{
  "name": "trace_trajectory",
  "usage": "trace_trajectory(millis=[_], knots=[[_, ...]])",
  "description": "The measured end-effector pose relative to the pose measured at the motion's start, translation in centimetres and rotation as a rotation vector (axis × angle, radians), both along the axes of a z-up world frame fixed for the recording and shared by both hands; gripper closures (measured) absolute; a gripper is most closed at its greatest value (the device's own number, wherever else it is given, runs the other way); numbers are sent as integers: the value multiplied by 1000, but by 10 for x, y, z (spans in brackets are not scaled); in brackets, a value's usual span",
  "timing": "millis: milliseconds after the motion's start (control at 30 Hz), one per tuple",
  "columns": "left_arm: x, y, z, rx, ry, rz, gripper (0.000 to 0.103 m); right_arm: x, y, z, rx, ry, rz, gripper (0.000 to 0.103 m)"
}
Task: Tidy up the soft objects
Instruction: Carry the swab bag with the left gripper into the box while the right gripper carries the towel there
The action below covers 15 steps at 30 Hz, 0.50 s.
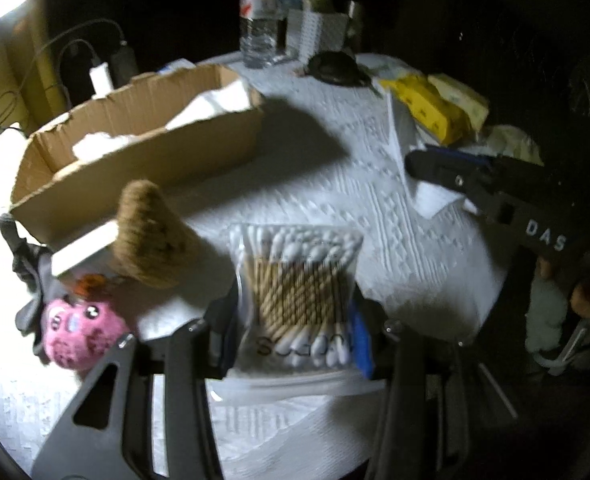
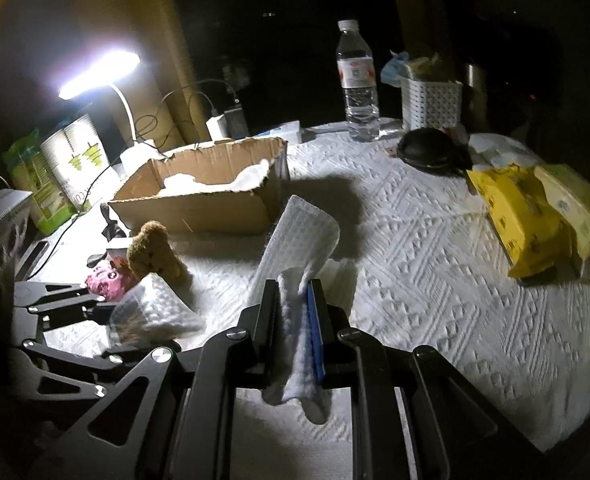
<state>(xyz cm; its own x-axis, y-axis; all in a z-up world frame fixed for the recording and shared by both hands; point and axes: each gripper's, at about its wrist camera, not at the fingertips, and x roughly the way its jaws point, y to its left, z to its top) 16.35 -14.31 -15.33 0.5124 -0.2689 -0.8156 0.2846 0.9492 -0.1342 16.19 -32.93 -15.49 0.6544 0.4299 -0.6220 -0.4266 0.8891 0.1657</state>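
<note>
My left gripper (image 1: 295,320) is shut on a clear bag of cotton swabs (image 1: 295,280), held above the white tablecloth. My right gripper (image 2: 295,292) is shut on a white waffle cloth (image 2: 299,236) that sticks up between its fingers. An open cardboard box (image 1: 135,140) with white soft things inside stands at the left; it also shows in the right wrist view (image 2: 199,196). A brown plush (image 1: 151,236) and a pink plush (image 1: 75,332) lie in front of the box. The left gripper with the bag (image 2: 155,308) shows at the lower left of the right wrist view.
A water bottle (image 2: 357,80), a white basket (image 2: 431,100) and a black round case (image 2: 431,152) stand at the back. Yellow tissue packs (image 2: 527,216) lie at the right. A lit desk lamp (image 2: 99,72), chargers and cans stand at the left.
</note>
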Motion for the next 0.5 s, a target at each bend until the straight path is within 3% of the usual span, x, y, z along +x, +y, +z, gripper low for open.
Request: trace_trajectory(millis=[500], knots=[[10,79,39,-40,-90,118,57,20,53,27,-35,-32,67,88]])
